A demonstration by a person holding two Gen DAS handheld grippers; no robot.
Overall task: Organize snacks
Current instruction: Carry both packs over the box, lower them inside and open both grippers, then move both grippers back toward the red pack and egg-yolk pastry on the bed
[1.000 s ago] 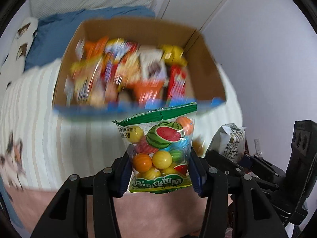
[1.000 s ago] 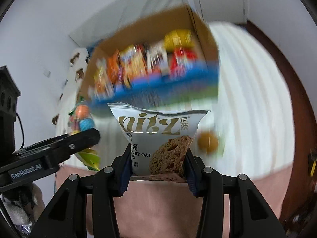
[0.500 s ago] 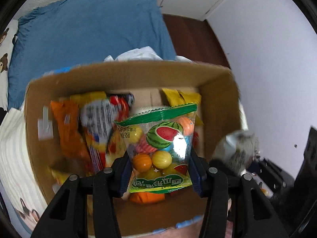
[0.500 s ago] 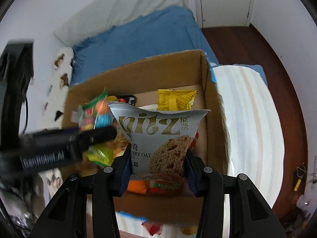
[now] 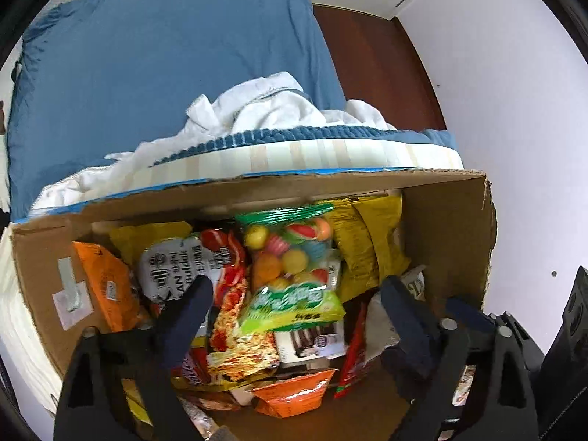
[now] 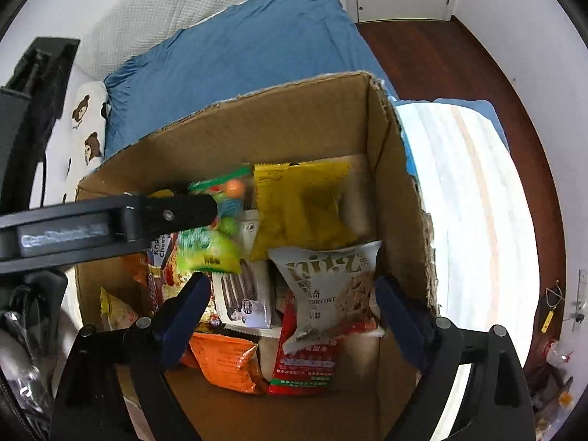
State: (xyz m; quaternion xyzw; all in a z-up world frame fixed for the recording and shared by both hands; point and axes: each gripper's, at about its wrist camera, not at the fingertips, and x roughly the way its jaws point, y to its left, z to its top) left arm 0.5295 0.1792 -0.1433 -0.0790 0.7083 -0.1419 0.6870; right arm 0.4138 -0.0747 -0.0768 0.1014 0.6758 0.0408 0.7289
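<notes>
Both grippers have swung from the striped bedcover to above the cardboard box (image 6: 397, 191), and their packets have left the pads. The left gripper (image 5: 294, 294) is opening, the glossy fruit-candy bag (image 5: 290, 272) dropping onto the heap; the right gripper (image 6: 292, 290) is opening, the crinkly silver cookie packet (image 6: 330, 290) falling near the box's right wall. Release step; next probably calls for lifting clear and fetching more.

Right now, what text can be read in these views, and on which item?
"nitz" and "RRY OAT": grey cookie pack.
"KOR", "Chees": packet behind the left gripper.
"AN", "buldak", roughly: white noodle pack.
Left gripper's side label, candy bag lettering: blurred.
</notes>
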